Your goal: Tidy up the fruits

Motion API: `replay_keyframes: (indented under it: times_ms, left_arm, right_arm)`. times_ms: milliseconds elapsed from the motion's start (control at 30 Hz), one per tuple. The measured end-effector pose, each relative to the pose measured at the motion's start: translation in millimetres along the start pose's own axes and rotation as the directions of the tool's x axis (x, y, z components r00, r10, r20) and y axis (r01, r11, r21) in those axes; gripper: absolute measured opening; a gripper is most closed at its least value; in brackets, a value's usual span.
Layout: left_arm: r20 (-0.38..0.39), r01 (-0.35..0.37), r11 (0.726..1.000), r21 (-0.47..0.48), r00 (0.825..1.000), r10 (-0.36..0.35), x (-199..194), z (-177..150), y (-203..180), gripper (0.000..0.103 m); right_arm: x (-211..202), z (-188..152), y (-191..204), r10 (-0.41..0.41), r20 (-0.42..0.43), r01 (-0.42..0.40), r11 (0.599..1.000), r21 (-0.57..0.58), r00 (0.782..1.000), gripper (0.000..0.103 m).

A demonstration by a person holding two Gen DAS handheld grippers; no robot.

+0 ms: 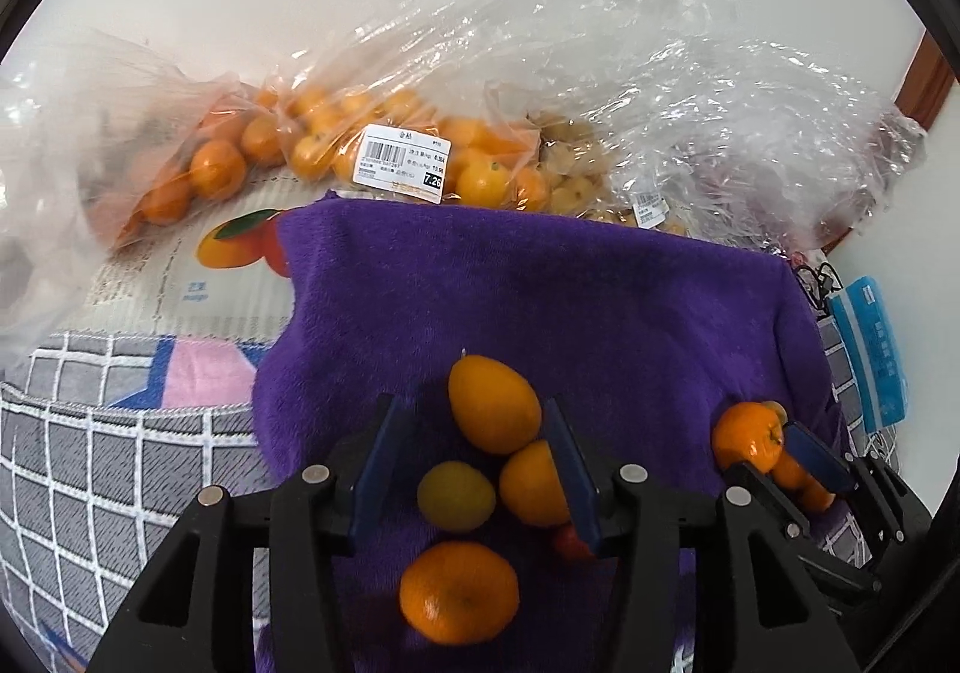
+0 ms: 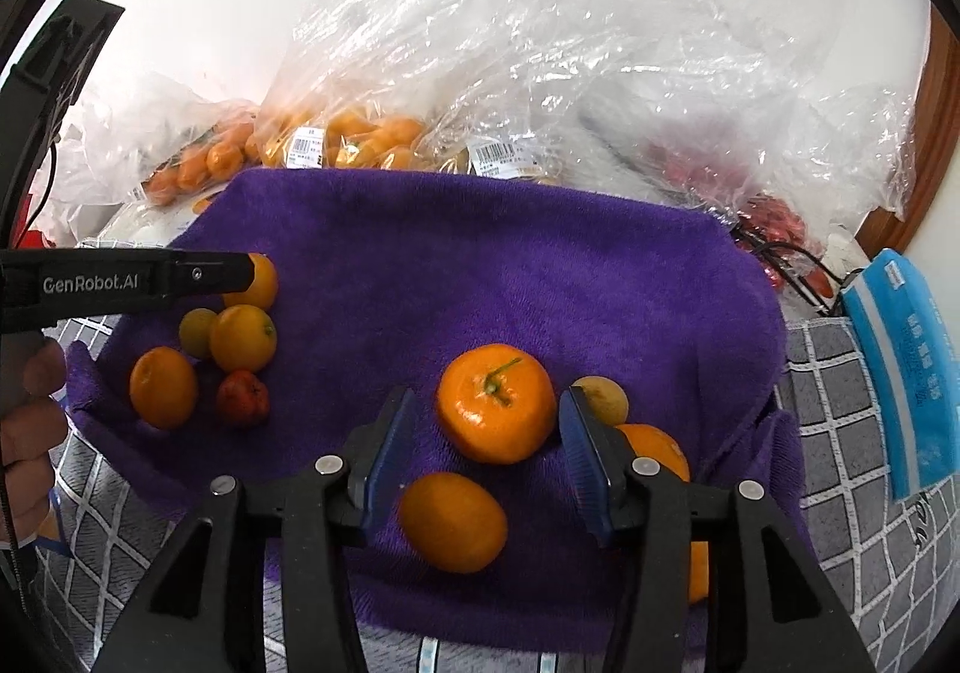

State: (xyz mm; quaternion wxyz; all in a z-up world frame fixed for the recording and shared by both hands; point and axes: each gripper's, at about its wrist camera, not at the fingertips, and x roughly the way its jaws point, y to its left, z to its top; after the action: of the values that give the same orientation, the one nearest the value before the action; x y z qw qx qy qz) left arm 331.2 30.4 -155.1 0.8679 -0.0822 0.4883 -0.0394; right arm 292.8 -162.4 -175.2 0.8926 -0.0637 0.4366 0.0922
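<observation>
Right wrist view: "GenRobot.AI" marks left claw (image 2: 255, 277); both claws, right claw (image 2: 489, 433) included, gape unclamped.

Left wrist view: we look steeply down along the left gripper (image 1: 474, 469), close over the purple towel (image 1: 600, 301)
Right wrist view: same downward tilt, from the right gripper (image 2: 489, 463), equally near
Facing: both toward the plastic bags (image 1: 540, 91) and wall
Shared: towel, bags, each other's gripper

Red fruit (image 1: 569, 544): mostly hidden behind left tongs' pad. Price label (image 2: 500, 157): print too small. Far-right bagged red items (image 2: 774, 226): blurred by plastic.
</observation>
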Motion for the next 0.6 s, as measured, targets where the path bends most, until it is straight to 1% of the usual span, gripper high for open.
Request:
replay_keyframes:
  times_ms: [100, 167, 267, 300, 367, 433, 600]
  left_arm:
    - [0.005, -0.003, 1.000, -0.002, 1.000, 0.003, -13.0, -6.8, -0.8, 0.052]
    - [0.006, -0.004, 1.000, 0.003, 1.000, 0.004, -20.8, -10.7, -2.8, 0.054]
    - [0.015, -0.010, 1.000, 0.013, 1.000, 0.010, -37.7, -20.6, -3.5, 0.061]
    - [0.020, -0.018, 1.000, 0.014, 1.000, 0.018, -44.4, -24.6, -2.9, 0.065]
    - [0.036, -0.028, 0.999, 0.021, 0.999, 0.028, -57.8, -31.2, -4.5, 0.067]
    - [0.050, -0.031, 0.999, 0.024, 0.998, 0.030, -70.3, -36.9, -5.0, 0.072]
    - [0.091, -0.042, 0.998, 0.036, 0.995, 0.038, -110.0, -60.3, -11.7, 0.076]
  right_arm:
    - [-13.0, 1.1, 0.5, -0.008, 0.007, 0.008, 1.000, 0.016, 1.000, 0.051]
    - [-24.9, 1.2, 1.2, -0.018, 0.018, 0.018, 1.000, 0.026, 1.000, 0.054]
    - [-43.7, 1.4, 2.7, -0.050, 0.036, 0.048, 0.998, 0.035, 0.998, 0.055]
    - [-50.0, 0.8, 2.2, -0.057, 0.039, 0.055, 0.998, 0.039, 0.998, 0.055]
    - [-65.9, -0.7, 2.1, -0.063, 0.041, 0.061, 0.997, 0.054, 0.997, 0.056]
    - [-81.1, -2.9, 1.4, -0.070, 0.041, 0.067, 0.995, 0.068, 0.997, 0.056]
    - [-124.5, -10.8, -0.8, -0.091, 0.039, 0.086, 0.989, 0.117, 0.995, 0.058]
